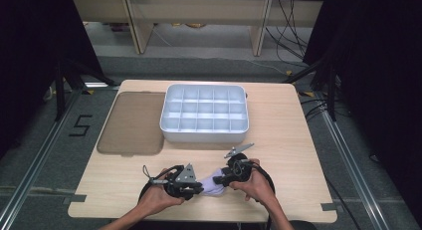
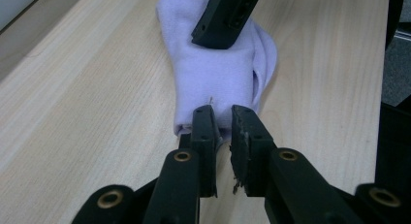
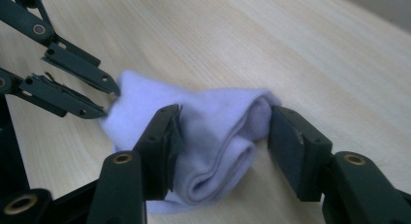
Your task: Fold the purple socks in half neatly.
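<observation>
**Mia:** Socks! One pale purple sock (image 1: 213,184) lies on the table (image 1: 293,140), near the front edge, between the two hands.

**Ben:** Is it folded yet?

**Mia:** Partly, I think. In the right gripper view it looks bunched and doubled over, with a rolled end facing the camera. It is not neat yet. It has not gone into the white tray (image 1: 204,113) either. That tray sits farther back, and all the little boxes I can see in it look bare.

**Ben:** What about the brown flat lid (image 1: 132,123)?

**Mia:** It lies beside the tray, on the left. Nobody is touching it.

**Ben:** What is the left tool (image 2: 223,123) doing?

**Mia:** Its jaws are pinched nearly together on one end of the sock. You can see cloth caught between the tips.

**Ben:** And the right tool (image 3: 224,133)?

**Mia:** Its jaws stand about half wide, one on each side of the folded part. The left jaw touches the cloth. I cannot tell if the other one presses, so I think it is not gripping yet.

**Ben:** How are the hands?

**Mia:** Both come in from the bottom, low over the table. The left hand (image 1: 158,196) and right hand (image 1: 256,184) point their tools inward, toward each other.

**Ben:** So what is left?

**Mia:** I guess finishing the fold, then maybe putting the sock in a box.
</observation>
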`<state>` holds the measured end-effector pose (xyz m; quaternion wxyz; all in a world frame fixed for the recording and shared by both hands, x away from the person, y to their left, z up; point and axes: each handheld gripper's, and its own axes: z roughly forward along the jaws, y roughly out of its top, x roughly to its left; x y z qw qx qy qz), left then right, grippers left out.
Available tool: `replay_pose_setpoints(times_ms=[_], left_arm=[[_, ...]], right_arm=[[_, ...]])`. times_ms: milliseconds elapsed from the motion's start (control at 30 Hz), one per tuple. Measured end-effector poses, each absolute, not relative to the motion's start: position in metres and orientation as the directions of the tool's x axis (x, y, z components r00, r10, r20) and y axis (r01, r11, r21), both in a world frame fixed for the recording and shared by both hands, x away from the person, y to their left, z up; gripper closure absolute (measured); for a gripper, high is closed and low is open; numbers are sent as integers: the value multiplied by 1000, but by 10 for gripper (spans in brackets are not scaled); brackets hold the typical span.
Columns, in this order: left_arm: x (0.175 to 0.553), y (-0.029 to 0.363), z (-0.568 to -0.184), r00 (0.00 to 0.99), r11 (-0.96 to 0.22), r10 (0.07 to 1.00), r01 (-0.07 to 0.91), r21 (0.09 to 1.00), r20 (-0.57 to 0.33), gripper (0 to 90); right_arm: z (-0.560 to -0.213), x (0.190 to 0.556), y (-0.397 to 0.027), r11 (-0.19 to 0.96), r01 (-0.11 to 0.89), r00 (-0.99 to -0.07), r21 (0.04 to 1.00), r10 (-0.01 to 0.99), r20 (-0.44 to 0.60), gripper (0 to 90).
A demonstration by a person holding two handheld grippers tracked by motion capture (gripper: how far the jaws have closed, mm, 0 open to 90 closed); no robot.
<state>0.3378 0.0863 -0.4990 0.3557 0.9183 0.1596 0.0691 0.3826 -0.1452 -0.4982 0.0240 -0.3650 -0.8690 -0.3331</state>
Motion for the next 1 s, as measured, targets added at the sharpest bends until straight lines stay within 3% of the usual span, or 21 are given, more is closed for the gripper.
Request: replay_pose_setpoints(times_ms=[67,233,333,367,500,1000], left_arm=[[335,84,-501,922,-649,385,294,701,-30,795],[336,84,-502,924,-651,380,294,700,-34,795],[335,84,-502,922,-643,384,299,705,-41,793],[338,88,-499,937,-689,348,263,675,-9,791],[335,90,-497,921,-629,387,306,715,-54,769],[328,144,-490,881,-585,464,385,714,-95,467]], right_arm=[[-499,383,-147,504,660,-727,557,613,308,511],[-501,381,-148,480,685,-714,548,593,373,617],[-501,381,-149,481,681,-717,552,594,366,644],[-501,381,-148,479,683,-715,552,595,368,653],[-500,379,-147,482,678,-718,555,596,360,681],[-496,372,-141,522,623,-755,583,597,273,713]])
